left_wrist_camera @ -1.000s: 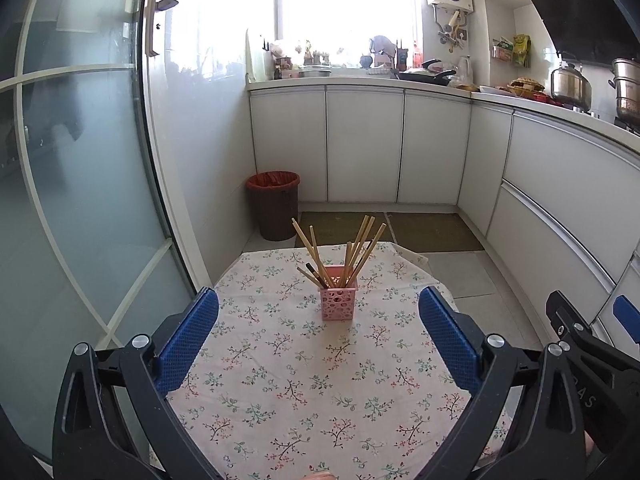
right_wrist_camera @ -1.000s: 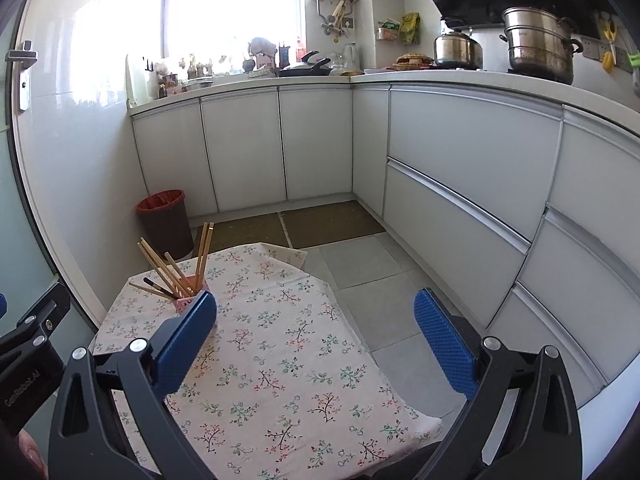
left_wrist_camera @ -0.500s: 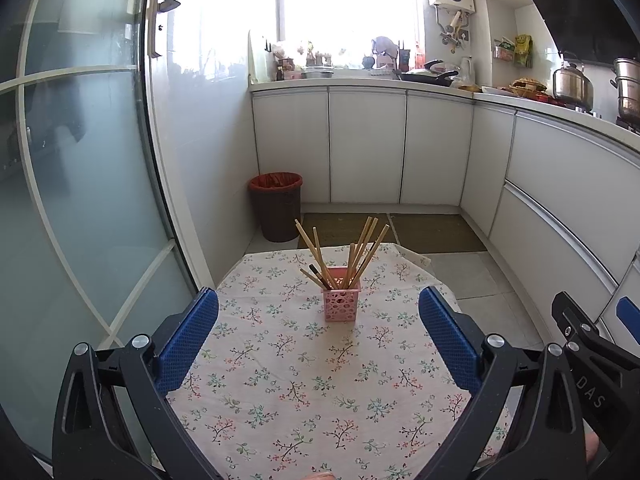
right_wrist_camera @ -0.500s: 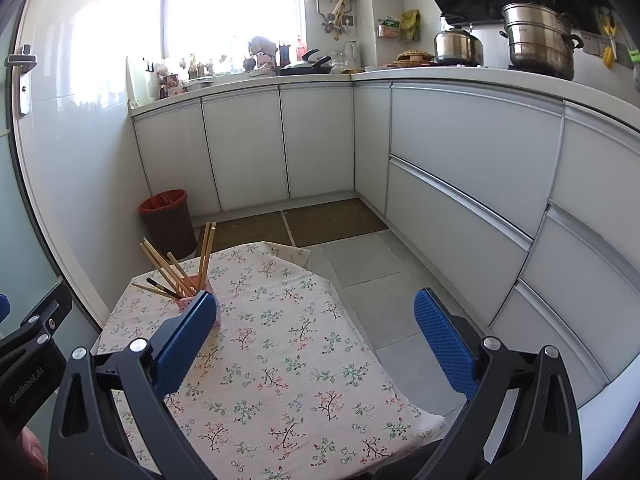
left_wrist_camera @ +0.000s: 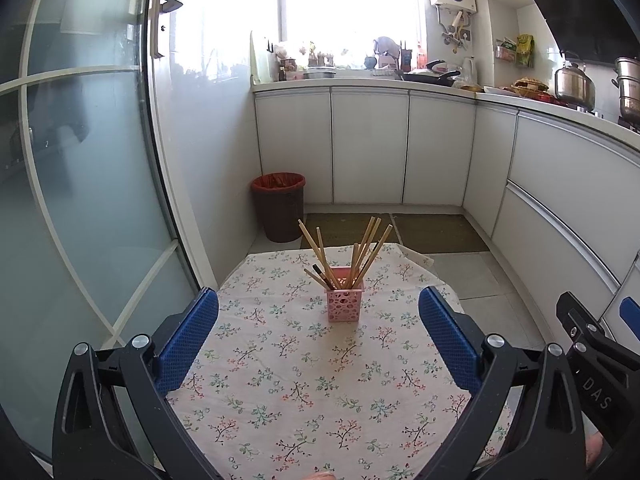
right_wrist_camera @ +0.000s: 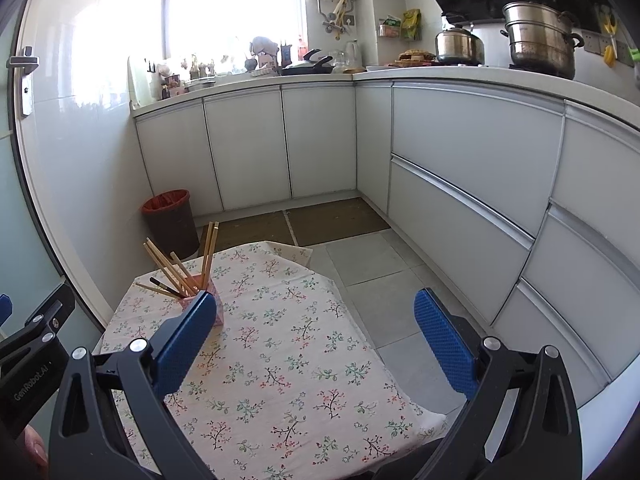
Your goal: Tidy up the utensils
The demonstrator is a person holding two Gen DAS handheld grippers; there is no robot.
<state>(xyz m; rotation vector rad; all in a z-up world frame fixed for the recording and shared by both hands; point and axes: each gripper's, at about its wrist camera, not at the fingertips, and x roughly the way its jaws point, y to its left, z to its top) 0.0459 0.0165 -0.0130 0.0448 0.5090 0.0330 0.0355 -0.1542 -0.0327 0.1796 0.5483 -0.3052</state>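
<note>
Floral-clothed worktop [left_wrist_camera: 280,360] carries a pink holder [left_wrist_camera: 344,304] of chopsticks [left_wrist_camera: 362,252]; left tongs [left_wrist_camera: 318,336] and right tongs [right_wrist_camera: 316,340] both gape, empty

Small table [left_wrist_camera: 280,396] w/ floral cloth [left_wrist_camera: 256,340] — pale, sprigs in green, red, dark — covering the whole top and hanging over the edges; cloth bunched at far right corner. Only thing standing on it: pink perforated holder [left_wrist_camera: 344,300], upright, approx. centre across, toward the far edge, well clear of every edge. Wooden chopsticks [left_wrist_camera: 366,248] fanned out of it, plus one dark-tipped stick [left_wrist_camera: 322,274] leaning left. Rest of cloth was bare.
</note>
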